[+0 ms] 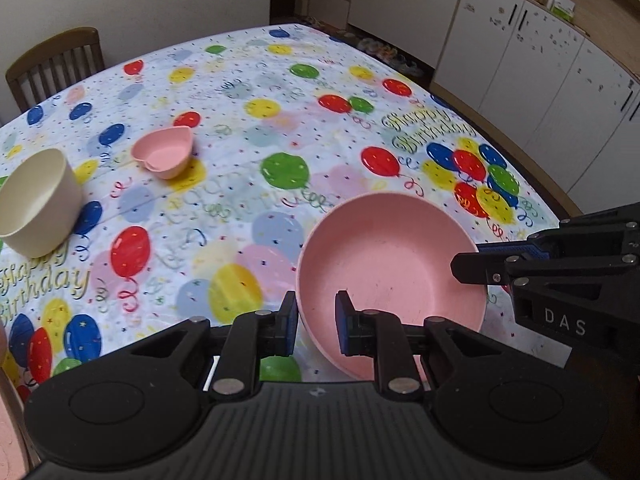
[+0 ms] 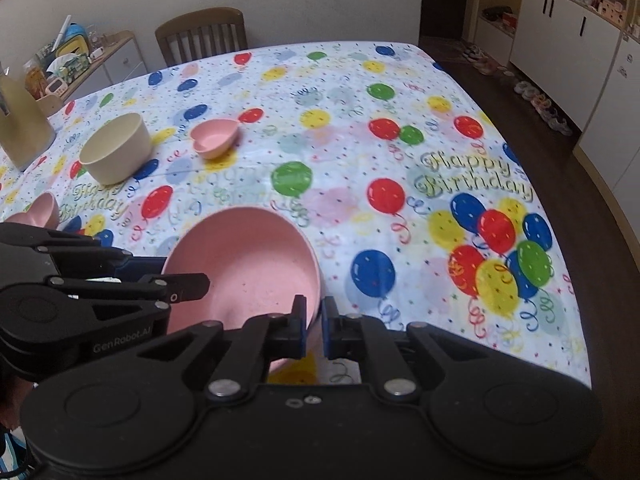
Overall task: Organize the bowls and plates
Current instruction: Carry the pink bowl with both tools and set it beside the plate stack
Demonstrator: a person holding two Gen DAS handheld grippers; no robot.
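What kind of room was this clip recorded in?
Most likely a home dining room or kitchen: a table under a balloon "Happy Birthday" tablecloth, a wooden dining chair pushed up to it, and white cupboards along the wall with shoes beneath.

Heart dish (image 2: 215, 137) right of tall bowl (image 2: 116, 148), behind wide bowl (image 2: 248, 264).

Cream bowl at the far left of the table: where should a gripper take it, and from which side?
Grip the cream bowl at its thin top rim, one finger inside and one outside, coming down from above on the near side. Its walls are tall, nearly straight and too wide to span, and it stands upright with its mouth open. The small pink heart-shaped bowl sits apart to its right, so that side is a little tighter.
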